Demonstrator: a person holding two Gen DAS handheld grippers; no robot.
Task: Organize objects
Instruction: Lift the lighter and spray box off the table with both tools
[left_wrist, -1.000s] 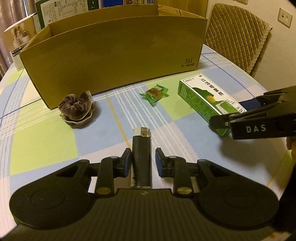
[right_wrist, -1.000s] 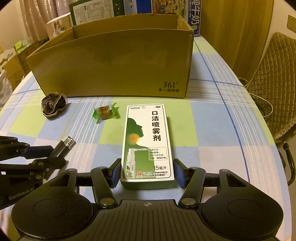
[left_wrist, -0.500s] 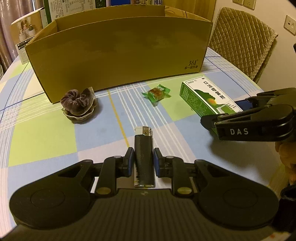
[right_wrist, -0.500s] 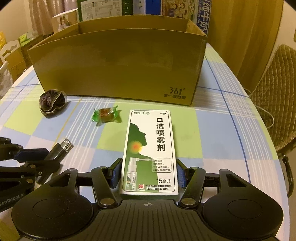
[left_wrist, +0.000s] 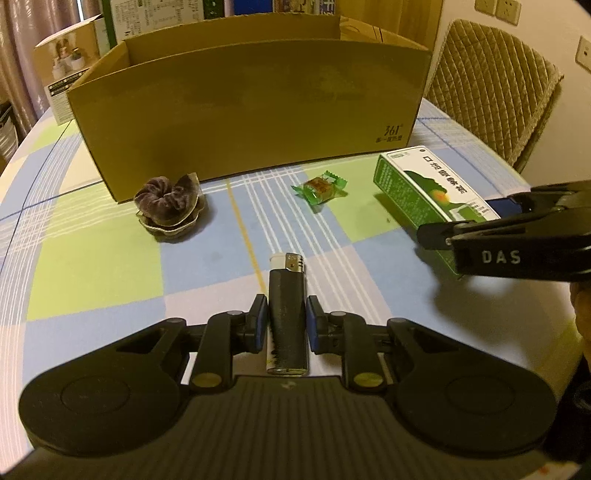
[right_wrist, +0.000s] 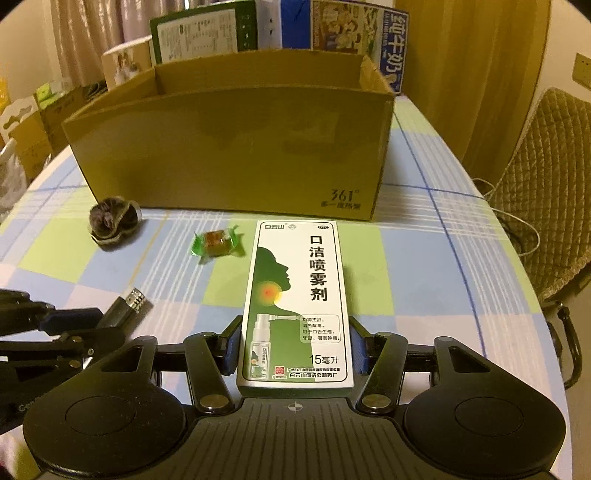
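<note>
Left wrist view shows my left gripper (left_wrist: 287, 325) clamped on a black lighter (left_wrist: 287, 314), blue pads pressed against its two sides, its metal head pointing ahead toward the cardboard box (left_wrist: 251, 110). Right wrist view shows my right gripper (right_wrist: 295, 349) closed on a green-and-white spray box (right_wrist: 297, 295), gripped at its near end with the printed face up; it looks raised off the checked tablecloth (right_wrist: 424, 280), though I cannot be sure how far.

Judging the job as putting loose things into the cardboard box, I am early in it. Both held items are outside the box, on its near side, neither yet over the rim. A wrapped candy (left_wrist: 320, 186) lies on the cloth between the two grippers' lines, and a dark velvet scrunchie (left_wrist: 170, 203) sits just beside the box's front left corner; both are untouched. I cannot see the box floor from either view, so whether anything lies inside is unknown. Left to do, as I read it: carry these two over the front wall, release, then fetch the candy and the scrunchie.
</note>
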